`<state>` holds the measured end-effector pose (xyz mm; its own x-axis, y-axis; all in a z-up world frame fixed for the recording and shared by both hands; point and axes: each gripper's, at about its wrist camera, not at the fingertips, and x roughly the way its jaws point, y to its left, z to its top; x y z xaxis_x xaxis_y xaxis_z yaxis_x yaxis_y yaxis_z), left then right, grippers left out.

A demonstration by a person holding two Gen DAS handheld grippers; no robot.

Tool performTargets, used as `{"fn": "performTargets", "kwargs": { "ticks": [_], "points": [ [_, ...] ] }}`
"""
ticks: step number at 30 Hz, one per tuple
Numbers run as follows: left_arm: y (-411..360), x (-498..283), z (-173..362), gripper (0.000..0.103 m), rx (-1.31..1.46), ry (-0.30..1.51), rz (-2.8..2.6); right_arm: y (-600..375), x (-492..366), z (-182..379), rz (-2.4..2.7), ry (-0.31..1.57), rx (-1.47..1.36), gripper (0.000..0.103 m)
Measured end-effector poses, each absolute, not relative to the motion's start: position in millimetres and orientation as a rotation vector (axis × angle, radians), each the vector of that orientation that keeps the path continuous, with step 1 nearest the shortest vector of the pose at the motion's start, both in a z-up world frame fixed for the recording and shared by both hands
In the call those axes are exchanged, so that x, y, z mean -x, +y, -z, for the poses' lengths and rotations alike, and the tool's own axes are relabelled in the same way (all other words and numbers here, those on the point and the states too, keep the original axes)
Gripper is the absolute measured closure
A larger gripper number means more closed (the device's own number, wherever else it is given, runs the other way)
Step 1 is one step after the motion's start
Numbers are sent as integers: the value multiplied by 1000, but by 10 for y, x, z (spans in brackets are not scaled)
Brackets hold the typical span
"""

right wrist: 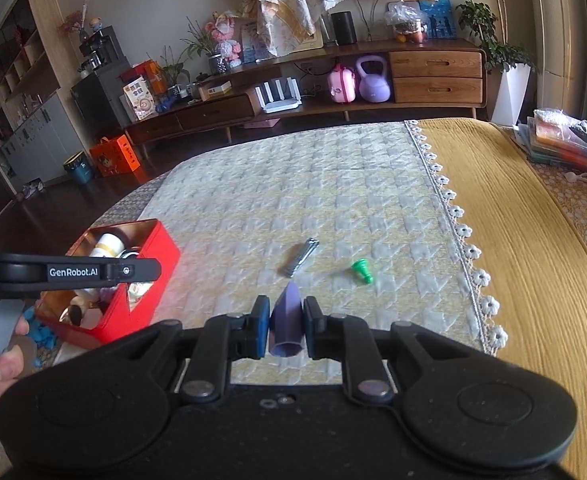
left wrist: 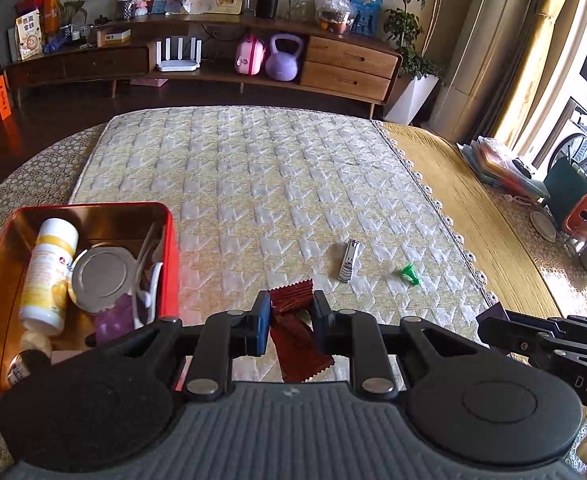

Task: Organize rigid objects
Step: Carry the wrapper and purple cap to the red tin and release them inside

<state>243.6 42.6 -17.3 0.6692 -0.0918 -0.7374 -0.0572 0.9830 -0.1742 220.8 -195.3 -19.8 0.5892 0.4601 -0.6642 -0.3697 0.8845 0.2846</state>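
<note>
Carrying two pieces toward the red tin (left wrist: 165,248)

Left gripper (left wrist: 291,320) clamped on red sachet (left wrist: 297,332), right gripper (right wrist: 285,322) on purple piece (right wrist: 287,320); keep squeezing, release only above tin, left of both.

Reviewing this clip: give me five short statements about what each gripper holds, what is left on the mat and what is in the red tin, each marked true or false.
1. The left gripper is shut on a dark red packet. True.
2. The right gripper is empty. False: it is shut on a purple piece.
3. A nail clipper and a green piece lie on the mat. True.
4. The red tin holds nothing. False: a white and yellow bottle and a round metal lid, among other things, are in it.
5. The green piece is inside the tin. False: it lies on the mat, right of the clipper.
</note>
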Motion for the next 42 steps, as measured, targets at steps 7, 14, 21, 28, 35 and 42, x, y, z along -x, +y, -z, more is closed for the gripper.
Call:
{"fn": "performTargets", "kwargs": {
  "ticks": [7,14,21,28,35,42],
  "points": [
    [806,-2036,17,82,200,813,-23,-1603,-1962,22,-563,802,-110,87],
    [1291,-1768,-67,82,235,793,-77,-1174,-1830,-53,-619,802,-80,87],
    [1759,-1608,-56,82,277,785,-126,-744,-1758,-25,-667,815,-48,87],
    [2110,-1501,15,82,292,784,-164,-298,-1734,-4,-713,811,-8,87],
    [2355,-1584,153,82,298,786,-201,182,-1849,91,-726,793,52,87],
    [2348,-1827,315,82,225,809,-197,429,-1978,305,-726,829,69,87]
  ]
}}
